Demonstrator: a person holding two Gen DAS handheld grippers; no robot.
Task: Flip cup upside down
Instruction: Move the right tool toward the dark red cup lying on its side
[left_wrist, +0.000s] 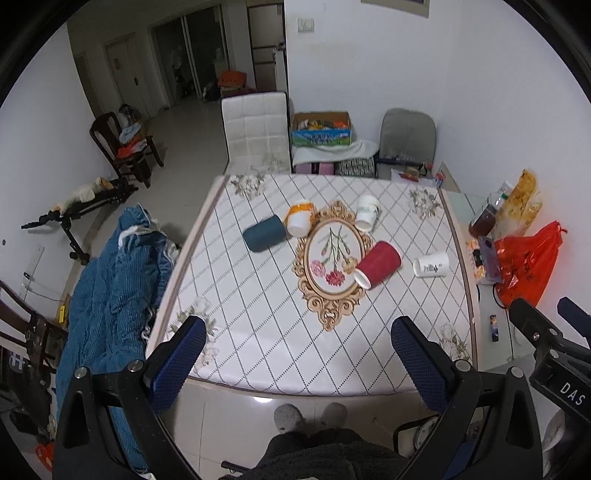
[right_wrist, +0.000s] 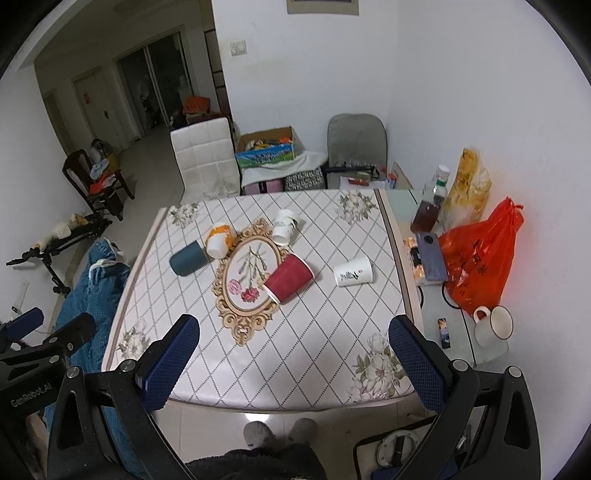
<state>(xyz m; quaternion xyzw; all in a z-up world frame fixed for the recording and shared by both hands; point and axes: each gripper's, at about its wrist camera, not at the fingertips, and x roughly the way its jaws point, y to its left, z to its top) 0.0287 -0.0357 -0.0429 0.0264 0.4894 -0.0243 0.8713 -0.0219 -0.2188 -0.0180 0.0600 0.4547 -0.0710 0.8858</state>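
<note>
Lying on their sides mid-table: five cups, none gripped. Red cup sits nearest, at the right edge of the oval floral medallion, long axis diagonal, white-rimmed mouth toward the near-left, base away to the far-right. White printed cup is right of it, apart; teal cup touching or just beside the orange-white cup on the far left; another white cup beyond. Right gripper and left gripper both spread wide, empty, hovering over the near table edge, well short of any cup. Red cup looks roughly centred for either; right likely suits the mouth-side approach. Task doesn't say which cup; cup interiors hidden.
</note>
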